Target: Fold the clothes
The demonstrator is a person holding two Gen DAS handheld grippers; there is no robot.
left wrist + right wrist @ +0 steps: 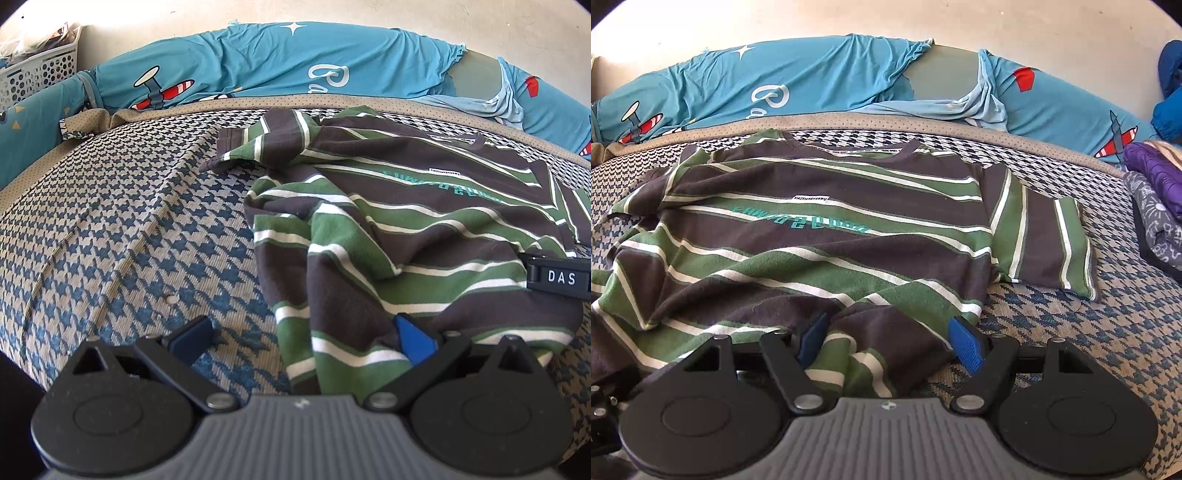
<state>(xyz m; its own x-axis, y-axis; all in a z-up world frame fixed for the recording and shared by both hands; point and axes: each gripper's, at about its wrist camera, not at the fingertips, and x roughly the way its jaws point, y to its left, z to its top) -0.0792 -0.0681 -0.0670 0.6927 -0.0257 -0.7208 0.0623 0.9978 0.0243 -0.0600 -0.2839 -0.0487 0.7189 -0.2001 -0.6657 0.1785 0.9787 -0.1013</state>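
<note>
Right wrist view: right hand-held gripper [888, 341] gaping wide, straddling the striped T-shirt [820, 236] hem, readying a pinch.
Left hand-held gripper [304, 338]: also spreading wide, nothing gripped.
Bed [110, 229]: carrying the shirt flat for folding.

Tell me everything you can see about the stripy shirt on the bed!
The striped T-shirt is soft knit cloth with brown, green and thin white stripes, teal lettering across the chest and a small white label above it. It lies on the houndstooth bed cover, collar toward the far side. One short sleeve lies flat; the other is twisted and the near hem is rumpled. The hem bunches between the open fingers of the right hand-held gripper; the left hand-held gripper is open at its other bottom corner.
</note>
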